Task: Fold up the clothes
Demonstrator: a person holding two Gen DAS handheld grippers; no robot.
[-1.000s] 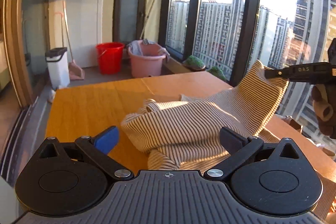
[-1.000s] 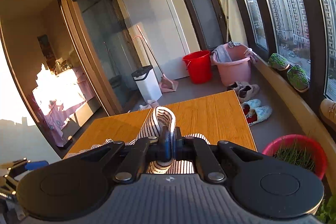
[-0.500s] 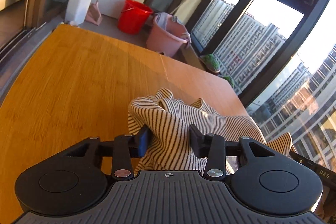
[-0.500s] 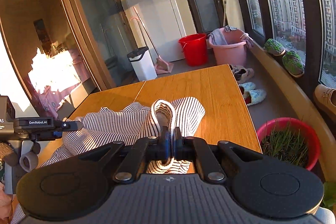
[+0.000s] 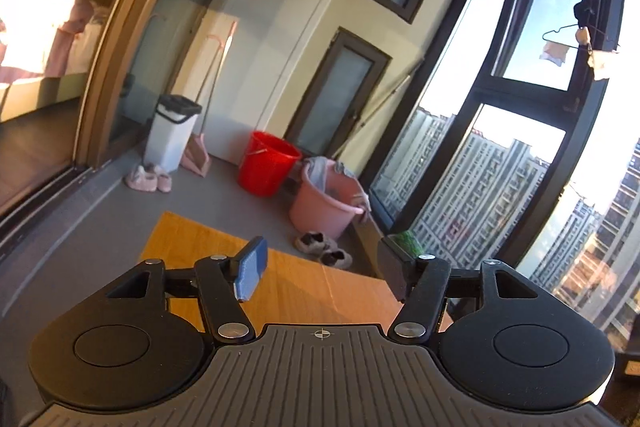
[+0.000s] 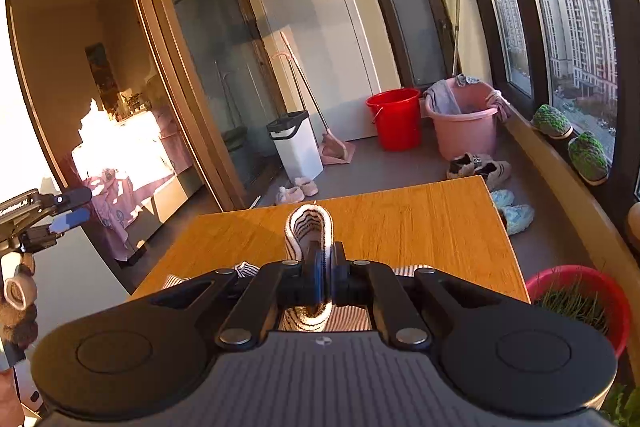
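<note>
A black-and-white striped garment (image 6: 310,227) is pinched in my right gripper (image 6: 324,267), which is shut on it. A loop of the fabric stands up past the fingertips, and more of it hangs below over the wooden table (image 6: 420,227). My left gripper (image 5: 322,267) hovers above the table's far end (image 5: 296,291); its jaws are opening and nothing is between them. The blue pad (image 5: 250,273) is bare. In the right wrist view the left gripper (image 6: 68,209) shows at the far left, raised and off the cloth.
On the floor beyond the table stand a red bucket (image 5: 268,163), a pink tub (image 5: 326,205) with cloths, a white bin (image 5: 172,133) and a dustpan (image 5: 196,155). Slippers and shoes (image 6: 478,165) lie around. A red pot of grass (image 6: 576,301) stands right of the table.
Half a second ago my left gripper was closed on the striped cloth; it has let go, risen and rolled away. The right gripper kept its hold and lifted the fabric slightly.
</note>
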